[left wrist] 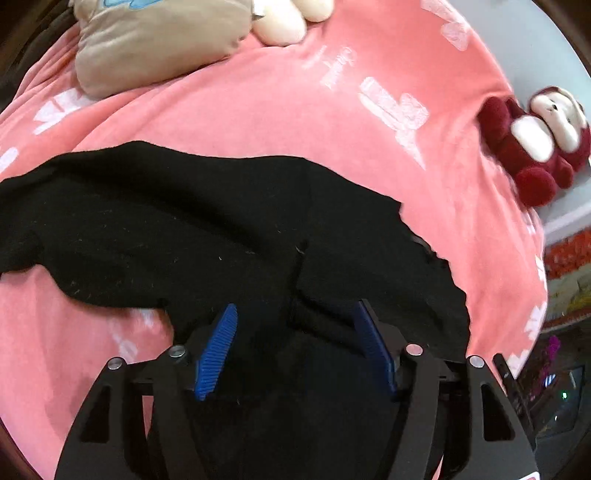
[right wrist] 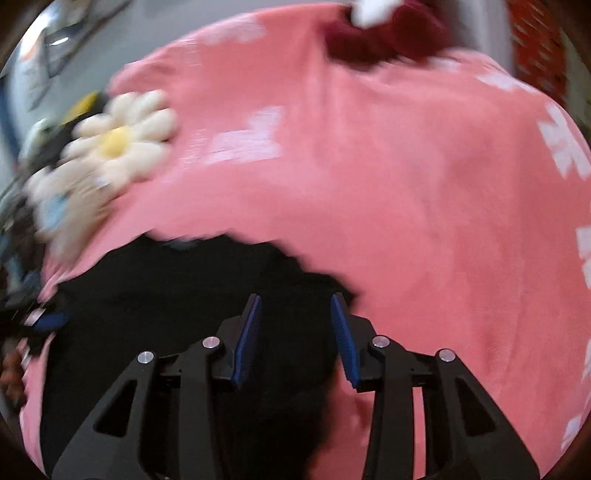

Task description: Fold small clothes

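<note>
While a black garment (left wrist: 207, 221) lies spread and rumpled across a pink blanket (left wrist: 277, 107), both tongs hang over its near edge w/ nothing gripped. Left wrist view, from the left: cloth runs from the frame's left edge across the middle, uneven at the border, a seam or crease near centre; no neat fold shows, so the job looks barely begun, w/ squaring up and folding yet to do. Left tongs (left wrist: 295, 314) stand wide apart, blue pads (left wrist: 218, 350) over the fabric, no cloth pinched betw. them as far as can be seen. Top left, a beige plush cushion (left wrist: 147, 44); beside it, cream petals of a daisy plush (left wrist: 284, 22); far right, a dark red stuffed toy (left wrist: 532, 147) at the blanket's edge.

Right wrist view is motion-blurred. Left side: the daisy plush (right wrist: 118, 140), then the garment (right wrist: 177, 295) filling the lower left. Right tongs (right wrist: 295, 306) are apart too, narrower gap, poised at the garment's right-hand border, empty. Beyond, bare pink blanket (right wrist: 424, 192) w/ white printed marks.

Surface reads as soft and padded, likely a bed. Room: pale wall or floor at upper right of the left view, orange-red clutter lower right, details unclear.
</note>
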The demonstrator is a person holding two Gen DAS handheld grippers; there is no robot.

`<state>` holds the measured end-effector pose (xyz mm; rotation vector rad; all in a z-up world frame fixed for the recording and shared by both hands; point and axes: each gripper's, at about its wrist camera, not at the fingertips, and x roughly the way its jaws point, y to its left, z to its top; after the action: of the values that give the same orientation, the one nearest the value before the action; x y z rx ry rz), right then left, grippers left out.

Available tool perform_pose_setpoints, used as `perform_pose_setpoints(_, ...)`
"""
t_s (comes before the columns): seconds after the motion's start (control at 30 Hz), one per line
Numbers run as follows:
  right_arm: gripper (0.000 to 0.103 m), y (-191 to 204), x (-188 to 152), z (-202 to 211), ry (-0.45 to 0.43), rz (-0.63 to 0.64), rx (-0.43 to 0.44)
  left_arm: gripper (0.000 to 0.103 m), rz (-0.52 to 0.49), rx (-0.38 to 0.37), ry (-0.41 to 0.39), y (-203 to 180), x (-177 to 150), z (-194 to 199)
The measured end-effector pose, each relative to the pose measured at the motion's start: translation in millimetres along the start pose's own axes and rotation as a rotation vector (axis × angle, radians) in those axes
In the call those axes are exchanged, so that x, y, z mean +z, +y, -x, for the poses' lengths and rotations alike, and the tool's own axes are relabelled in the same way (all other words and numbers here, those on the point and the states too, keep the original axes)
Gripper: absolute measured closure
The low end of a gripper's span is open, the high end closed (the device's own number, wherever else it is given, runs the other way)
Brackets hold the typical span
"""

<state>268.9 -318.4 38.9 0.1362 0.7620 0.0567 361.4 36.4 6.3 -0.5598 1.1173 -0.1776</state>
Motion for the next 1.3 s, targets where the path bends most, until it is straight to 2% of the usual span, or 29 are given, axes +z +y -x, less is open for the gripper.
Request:
perform_pose_setpoints(0.1, 0.066, 32.9, -24.5, -7.4, 0.071, 0.072, 0.067, 0.031, -0.035, 0.019, 0.064, -7.7, -6.8, -8.6)
perform_pose_setpoints(0.17, 0.065, 52.9, -37.8, -13.3, 0.107, 0.142, 0.049, 0.031, -0.021, 0.027, 0.1, -0.2, -12.9, -13.6)
perform_pose_setpoints(0.23, 0.065, 63.3, -46.3, -14.3, 0.108, 0.175, 0.024, 0.031, 0.002, 0.026, 0.076, -0.4, -10.3, -18.7)
perform_pose_setpoints(0.3, 0.065, 63.7, -48.5, -17.6, 0.106, 0.181, -0.001, 0.037, 0.028, -0.019, 0.053, 0.8, -5.7, -16.0)
perform_pose_setpoints(0.33, 0.065, 61.4, -47.8, -19.7, 0.108, 0.174, -0.007, 0.044, 0.044, -0.04, 0.056, 0.7, -2.8, -16.8)
perform_pose_setpoints(0.37, 0.065, 57.9, -47.3, -21.4, 0.115, 0.158, -0.004, 0.062, 0.055, -0.072, 0.073, 0.1, 0.6, -19.1)
perform_pose_setpoints(0.4, 0.065, 54.5, -48.9, -23.2, 0.122, 0.141, -0.004, 0.088, 0.057, -0.09, 0.084, 0.6, 3.4, -20.5)
perform_pose_setpoints(0.43, 0.064, 49.9, -50.2, -25.6, 0.128, 0.128, -0.006, 0.1, 0.055, -0.101, 0.097, 1.9, 5.9, -19.7)
perform_pose_setpoints(0.47, 0.063, 45.5, -51.3, -26.3, 0.133, 0.111, -0.002, 0.102, 0.05, -0.102, 0.108, 2.5, 7.6, -19.8)
perform_pose_setpoints(0.57, 0.056, 36.7, -52.4, -25.0, 0.128, 0.085, 0.004, 0.102, 0.029, -0.115, 0.09, -0.9, 11.0, -8.4)
perform_pose_setpoints(0.67, 0.056, 29.8, -53.8, -20.5, 0.119, 0.073, 0.005, 0.102, 0.038, -0.177, 0.068, -3.3, 9.3, 17.0)
perform_pose_setpoints(0.7, 0.054, 27.1, -54.8, -20.9, 0.121, 0.07, 0.003, 0.101, 0.034, -0.171, 0.055, 0.7, 7.6, 27.1)
perform_pose_setpoints(0.73, 0.052, 25.0, -57.1, -23.8, 0.131, 0.072, -0.007, 0.101, 0.033, -0.135, 0.059, 4.5, 5.4, 27.5)
perform_pose_setpoints(0.8, 0.052, 21.7, -60.4, -26.2, 0.136, 0.077, -0.004, 0.101, 0.027, -0.041, 0.153, 18.1, -1.5, 2.2)
perform_pose_setpoints(0.83, 0.052, 21.4, -59.4, -24.6, 0.139, 0.072, -0.006, 0.101, 0.055, -0.01, 0.196, 27.2, -7.7, -9.2)
perform_pose_setpoints(0.87, 0.052, 21.3, -57.0, -21.1, 0.143, 0.067, -0.011, 0.102, 0.065, -0.01, 0.216, 31.9, -13.8, -14.8)
perform_pose_setpoints(1.03, 0.052, 10.1, -39.3, 8.8, 0.069, -0.026, 0.02, 0.099, 0.02, 0.018, 0.19, 20.9, -21.4, -2.9)
perform_pose_setpoints(1.13, 0.06, 3.0, -22.0, 4.0, 0.06, -0.098, 0.057, 0.084, -0.013, 0.053, 0.125, 4.4, -18.6, 11.7)
perform_pose_setpoints(1.2, 0.063, 7.0, -10.3, -7.9, 0.06, -0.094, 0.057, 0.066, -0.023, 0.03, 0.096, -7.9, -17.7, 16.9)
perform_pose_setpoints(1.3, 0.063, 31.8, 4.7, -23.3, 0.098, -0.047, 0.118, 0.059, -0.04, 0.016, 0.125, -23.7, -16.9, 5.4)
